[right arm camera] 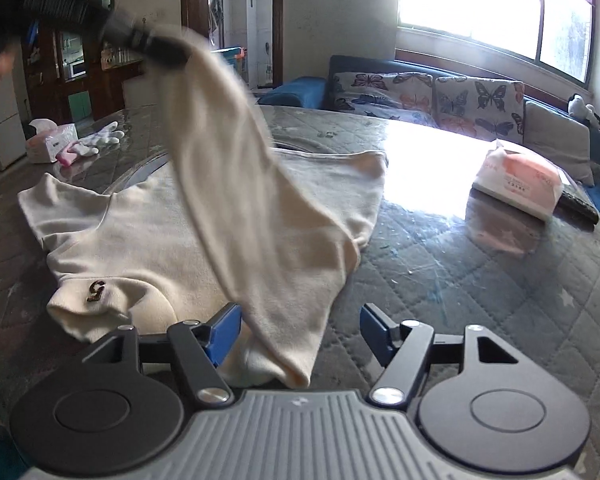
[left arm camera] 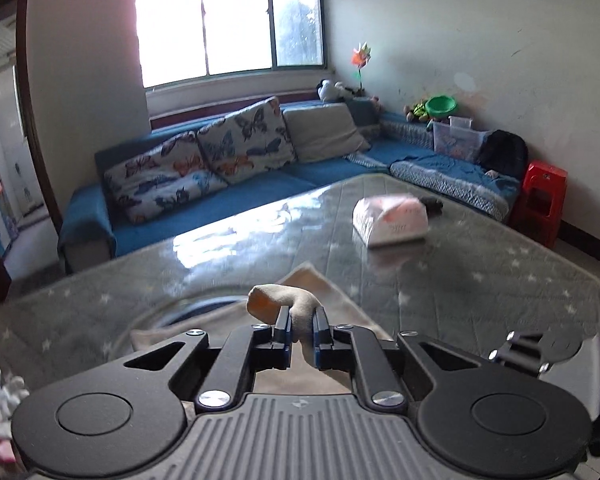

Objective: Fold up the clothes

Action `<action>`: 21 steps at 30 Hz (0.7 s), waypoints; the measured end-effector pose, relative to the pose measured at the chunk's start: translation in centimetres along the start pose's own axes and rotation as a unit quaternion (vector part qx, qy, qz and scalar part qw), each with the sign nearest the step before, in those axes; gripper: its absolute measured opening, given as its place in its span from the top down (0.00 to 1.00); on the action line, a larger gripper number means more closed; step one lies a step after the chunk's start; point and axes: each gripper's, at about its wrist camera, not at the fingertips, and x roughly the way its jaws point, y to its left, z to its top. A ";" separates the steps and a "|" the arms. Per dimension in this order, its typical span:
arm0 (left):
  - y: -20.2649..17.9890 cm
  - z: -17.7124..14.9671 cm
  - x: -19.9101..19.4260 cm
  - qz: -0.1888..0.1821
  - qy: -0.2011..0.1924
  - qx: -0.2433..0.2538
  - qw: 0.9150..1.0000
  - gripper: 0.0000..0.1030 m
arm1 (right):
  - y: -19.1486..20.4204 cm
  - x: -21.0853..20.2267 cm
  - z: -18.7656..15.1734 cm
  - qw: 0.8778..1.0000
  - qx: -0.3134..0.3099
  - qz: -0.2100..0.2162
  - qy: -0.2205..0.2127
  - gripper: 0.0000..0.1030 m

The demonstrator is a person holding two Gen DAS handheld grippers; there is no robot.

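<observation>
A cream sweater [right arm camera: 148, 232] with a small "5" badge [right arm camera: 96, 291] lies spread on the glass-topped table [right arm camera: 480, 280]. My left gripper [left arm camera: 302, 320] is shut on the end of one sleeve [left arm camera: 288, 300] and holds it up; in the right wrist view it [right arm camera: 156, 46] is high at the upper left with the sleeve [right arm camera: 228, 184] stretched down from it across the sweater. My right gripper [right arm camera: 300, 320] is open, low over the near edge of the sweater, with the sleeve's shoulder end between its blue fingers [right arm camera: 224, 332] but not pinched.
A pink-and-white tissue pack [right arm camera: 520, 180] lies on the table to the right, also in the left wrist view [left arm camera: 392, 220]. White gloves [right arm camera: 100, 140] and another tissue pack [right arm camera: 48, 142] lie at the far left. A blue sofa [left arm camera: 220, 172] stands beyond the table.
</observation>
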 end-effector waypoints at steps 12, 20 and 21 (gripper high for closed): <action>2.3 -4.9 0.5 0.017 0.045 -0.036 0.998 0.89 | -2.1 -1.8 -1.9 0.998 0.004 -0.058 0.003 0.33; 4.0 -12.7 2.5 0.036 0.128 -0.066 0.989 0.83 | -3.2 -3.5 -2.2 0.999 0.003 -0.025 0.027 0.41; 4.1 -12.7 2.3 0.038 0.125 -0.066 0.989 0.80 | -3.2 -3.7 -1.6 1.000 0.004 -0.019 0.024 0.47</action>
